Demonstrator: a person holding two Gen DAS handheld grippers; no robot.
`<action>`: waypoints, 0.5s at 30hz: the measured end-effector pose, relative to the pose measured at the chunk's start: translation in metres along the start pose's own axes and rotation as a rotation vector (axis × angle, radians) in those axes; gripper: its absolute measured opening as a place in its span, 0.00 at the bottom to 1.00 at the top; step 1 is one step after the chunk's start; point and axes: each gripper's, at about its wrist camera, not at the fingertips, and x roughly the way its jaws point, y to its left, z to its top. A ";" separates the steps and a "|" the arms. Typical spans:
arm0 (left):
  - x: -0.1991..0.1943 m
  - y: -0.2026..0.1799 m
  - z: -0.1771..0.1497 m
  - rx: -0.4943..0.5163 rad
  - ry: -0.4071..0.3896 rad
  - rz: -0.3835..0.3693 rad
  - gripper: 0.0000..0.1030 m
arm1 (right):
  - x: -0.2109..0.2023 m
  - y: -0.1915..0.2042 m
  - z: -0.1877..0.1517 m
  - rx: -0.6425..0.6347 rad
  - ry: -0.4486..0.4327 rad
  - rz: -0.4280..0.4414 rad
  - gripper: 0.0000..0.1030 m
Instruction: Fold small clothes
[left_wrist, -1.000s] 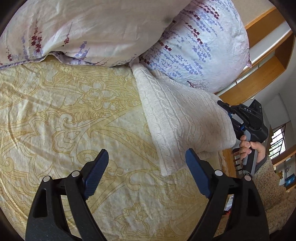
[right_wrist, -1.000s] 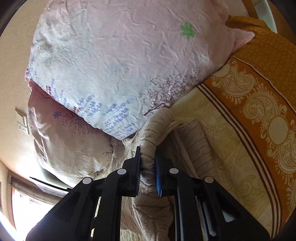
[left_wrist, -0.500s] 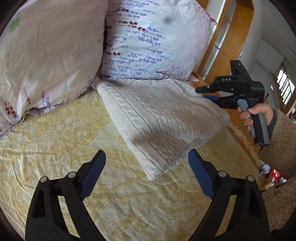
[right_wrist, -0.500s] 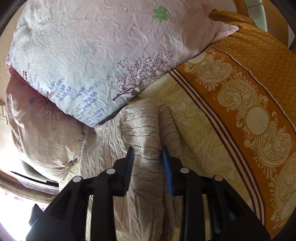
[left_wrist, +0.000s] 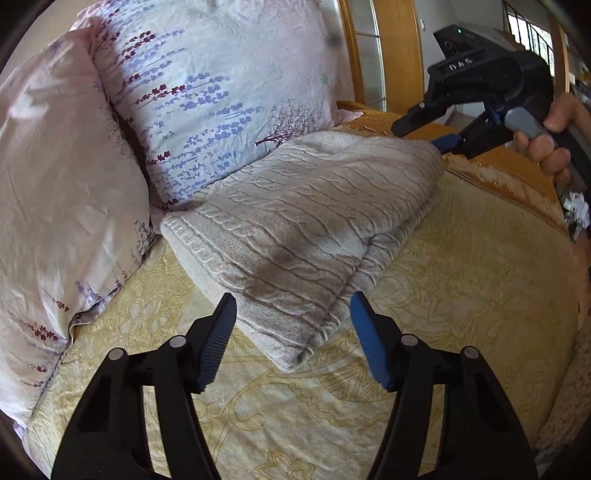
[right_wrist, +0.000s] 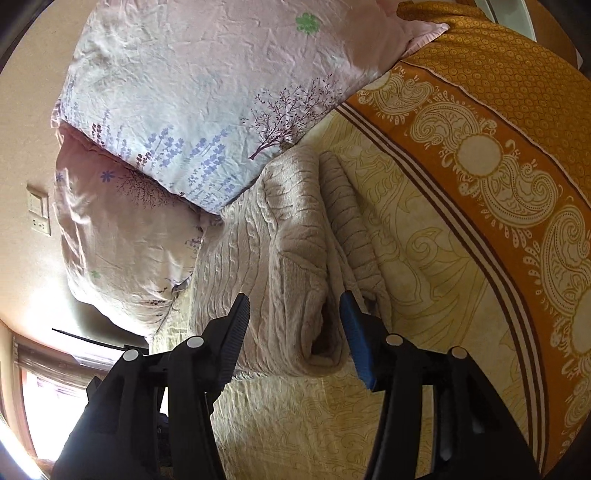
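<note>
The left claw (left_wrist: 291, 336) is hovering with its jaws partly apart and closing, the near corner of the folded cream knit sweater (left_wrist: 303, 221) lying between the blue pads (left_wrist: 369, 347) without either pad pressing on it. The right claw (right_wrist: 293, 332) is standing about half open and its jaws are opening, the rolled edge of the sweater (right_wrist: 291, 266) sitting in the gap between them, free of the pads as far as the view shows. In the left wrist view the right claw (left_wrist: 424, 133) is reaching in from the upper right, held by a hand (left_wrist: 550, 140), its tips just at the sweater's far edge. The sweater is lying folded on the bed, on the pale yellow patterned bedspread (left_wrist: 461, 295), its far end tucked against two floral pillows (left_wrist: 221, 92). An orange paisley border (right_wrist: 498, 166) is running along the bedspread beside the sweater, and a wall switch (right_wrist: 38, 214) is showing behind the pillows
</note>
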 end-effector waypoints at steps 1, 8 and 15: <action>0.003 -0.003 -0.001 0.022 0.010 0.012 0.54 | 0.001 0.001 -0.001 -0.005 0.006 -0.002 0.51; 0.018 -0.003 -0.007 0.070 0.056 0.090 0.29 | 0.019 0.011 -0.006 -0.078 0.057 -0.068 0.18; 0.007 0.019 0.003 -0.046 0.038 0.022 0.16 | -0.008 0.042 0.010 -0.178 -0.116 -0.076 0.08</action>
